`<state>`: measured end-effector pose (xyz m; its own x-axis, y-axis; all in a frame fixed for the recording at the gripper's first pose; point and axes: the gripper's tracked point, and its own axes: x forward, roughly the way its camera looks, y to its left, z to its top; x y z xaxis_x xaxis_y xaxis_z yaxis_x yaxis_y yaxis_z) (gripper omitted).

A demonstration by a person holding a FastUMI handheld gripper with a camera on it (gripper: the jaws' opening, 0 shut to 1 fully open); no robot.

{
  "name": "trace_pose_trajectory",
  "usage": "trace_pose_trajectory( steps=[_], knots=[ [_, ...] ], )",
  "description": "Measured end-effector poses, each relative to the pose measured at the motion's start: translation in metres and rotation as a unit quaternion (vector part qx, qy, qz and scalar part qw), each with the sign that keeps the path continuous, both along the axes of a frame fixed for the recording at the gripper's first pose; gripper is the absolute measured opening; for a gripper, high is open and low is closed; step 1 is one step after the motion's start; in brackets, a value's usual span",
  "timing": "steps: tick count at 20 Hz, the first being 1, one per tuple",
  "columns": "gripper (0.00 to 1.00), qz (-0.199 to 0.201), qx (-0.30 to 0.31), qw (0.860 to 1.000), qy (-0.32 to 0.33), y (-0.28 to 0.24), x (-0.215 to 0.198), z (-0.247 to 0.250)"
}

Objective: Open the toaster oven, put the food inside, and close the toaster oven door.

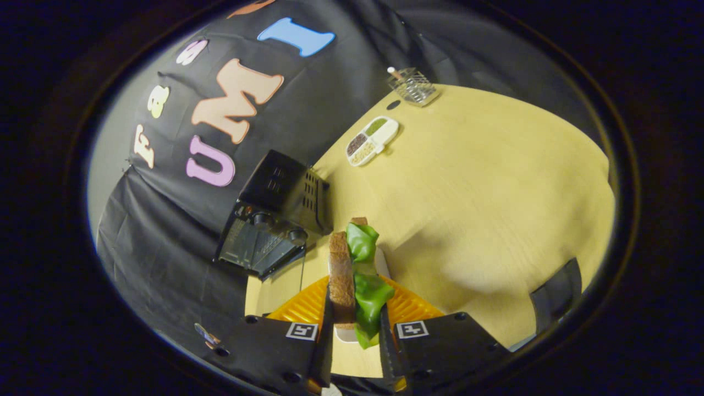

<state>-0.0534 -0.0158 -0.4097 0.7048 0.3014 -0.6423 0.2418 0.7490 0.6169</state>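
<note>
Toaster oven (275,220) stood at the left on the desk (495,209), against the cloth wall, tilted in the view; its door looked to hang open, though the dark inside could not be made out. Just right of it, the tongs (355,330) were closed on the food, a sandwich (355,275) of brown bread and green lettuce held upright between both fingers, its lower end hidden by them. Beneath it lay an orange ribbed tray (410,305), mostly covered by the fingers. Farther right and well beyond, a white divided dish (372,141) held small fillings too fine to identify, and a wire rack (413,86) sat near the desk's far edge.
</note>
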Motion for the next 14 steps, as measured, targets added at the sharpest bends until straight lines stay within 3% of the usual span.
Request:
trace_pose_trajectory(
  steps=[8,14],
  knots=[
    [0.37,-0.02,0.057,0.993,-0.099,0.043,-0.008,0.075],
    [0.37,0.036,0.154,0.979,-0.131,0.154,-0.009,0.091]
  ],
)
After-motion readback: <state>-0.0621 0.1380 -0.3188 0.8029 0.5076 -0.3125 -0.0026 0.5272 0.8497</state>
